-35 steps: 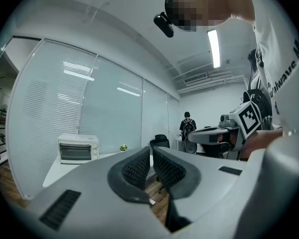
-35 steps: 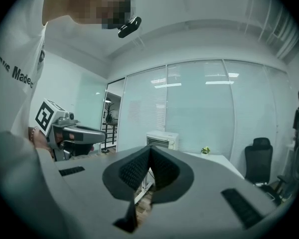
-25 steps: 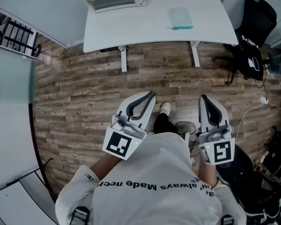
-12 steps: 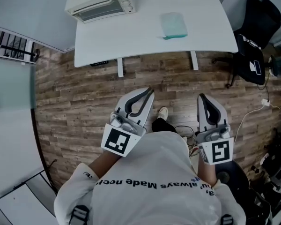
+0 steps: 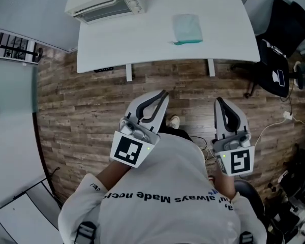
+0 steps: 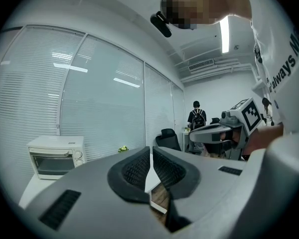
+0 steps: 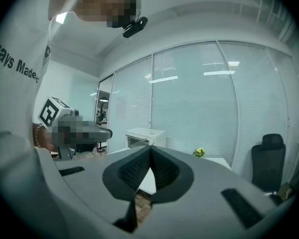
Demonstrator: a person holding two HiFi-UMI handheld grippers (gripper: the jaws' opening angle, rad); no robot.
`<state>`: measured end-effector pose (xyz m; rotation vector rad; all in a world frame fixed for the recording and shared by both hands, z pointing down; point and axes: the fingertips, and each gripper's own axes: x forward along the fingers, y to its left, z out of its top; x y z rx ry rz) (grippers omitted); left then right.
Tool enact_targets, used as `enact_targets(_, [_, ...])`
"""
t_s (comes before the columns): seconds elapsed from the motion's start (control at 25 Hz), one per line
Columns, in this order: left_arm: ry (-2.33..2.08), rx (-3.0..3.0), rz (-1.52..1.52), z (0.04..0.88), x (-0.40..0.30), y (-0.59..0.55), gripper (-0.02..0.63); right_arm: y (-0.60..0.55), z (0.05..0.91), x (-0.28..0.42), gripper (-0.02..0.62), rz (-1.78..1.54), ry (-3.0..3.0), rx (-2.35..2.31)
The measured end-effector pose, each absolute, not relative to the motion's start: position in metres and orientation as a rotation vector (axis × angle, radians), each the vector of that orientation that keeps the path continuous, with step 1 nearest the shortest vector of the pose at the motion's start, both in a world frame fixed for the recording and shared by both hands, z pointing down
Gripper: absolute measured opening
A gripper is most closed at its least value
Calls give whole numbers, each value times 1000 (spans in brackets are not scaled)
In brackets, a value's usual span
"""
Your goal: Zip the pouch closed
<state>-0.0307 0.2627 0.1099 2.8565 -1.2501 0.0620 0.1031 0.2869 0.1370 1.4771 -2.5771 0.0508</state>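
We've got the grey left gripper (image 5: 164,93) and grey right gripper (image 5: 218,101) low in the frame over the brown wood-plank floor (image 5: 81,100). Both have their jaws pinched together on nothing. The flat pale-teal fabric pouch (image 5: 187,28) lies top centre on the white rectangular table (image 5: 142,42), well apart from both grippers.

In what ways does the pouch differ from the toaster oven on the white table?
The toaster oven is a white box standing at the table's far left corner, while the pouch is pale teal and lies flat, right of the middle. The toaster oven is clearly larger and taller than the pouch. Both rest on the white table.
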Motion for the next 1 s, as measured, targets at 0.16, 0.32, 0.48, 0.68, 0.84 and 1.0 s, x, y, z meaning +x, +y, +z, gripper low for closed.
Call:
enact_targets(0.16, [-1262, 2839, 80, 118, -34, 252, 37, 274, 141, 99, 6, 58, -2587, 1458])
enact_targets(0.32, [-1264, 2840, 90, 123, -37, 239, 37, 260, 143, 94, 6, 49, -2587, 1449])
enact_targets(0.48, [-1261, 2839, 80, 127, -38, 215, 37, 239, 146, 92, 6, 50, -2577, 1449])
enact_targets(0.68, [-1248, 2824, 60, 128, -42, 183, 37, 207, 151, 90, 6, 46, -2557, 1445])
enact_targets(0.84, [-1248, 2805, 48, 129, -53, 154, 37, 179, 154, 82, 6, 57, -2538, 1441])
enact_targets(1.0, [-1237, 2790, 57, 134, -64, 122, 37, 146, 155, 69, 6, 59, -2524, 1422])
